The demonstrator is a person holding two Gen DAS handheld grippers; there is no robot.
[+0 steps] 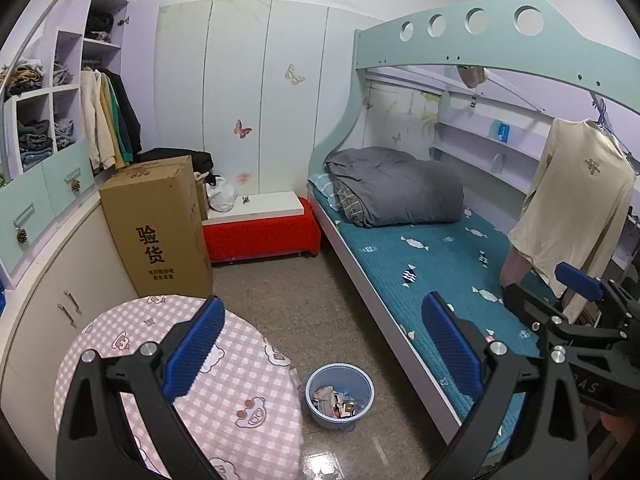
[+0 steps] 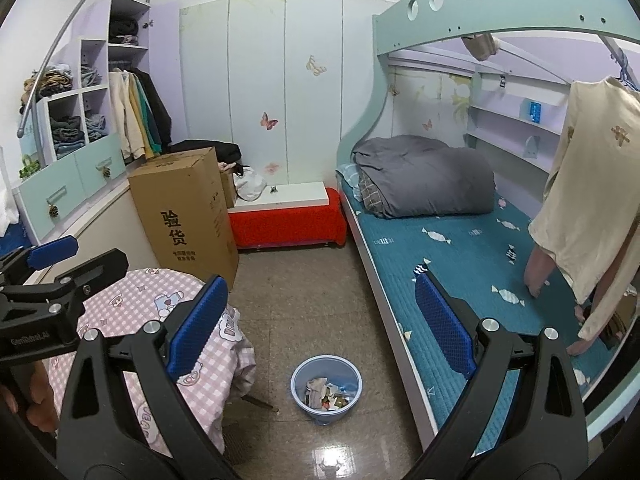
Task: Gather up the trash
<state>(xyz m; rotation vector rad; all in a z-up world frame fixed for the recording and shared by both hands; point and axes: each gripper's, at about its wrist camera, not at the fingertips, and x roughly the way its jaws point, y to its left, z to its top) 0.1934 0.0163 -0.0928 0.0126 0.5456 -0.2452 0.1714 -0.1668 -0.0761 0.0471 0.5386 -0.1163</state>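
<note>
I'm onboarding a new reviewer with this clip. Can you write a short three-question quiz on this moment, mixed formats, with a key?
1. True or false: the blue trash bin on the floor already holds trash.
2. Multiple choice: the bin stands between A) the round table with the pink checked cloth and the bed; B) the cardboard box and the red bench; C) the wardrobe and the wall.
3. Fill in: both the left gripper and the right gripper are ____ and hold nothing.

Key: 1 true; 2 A; 3 open.
</note>
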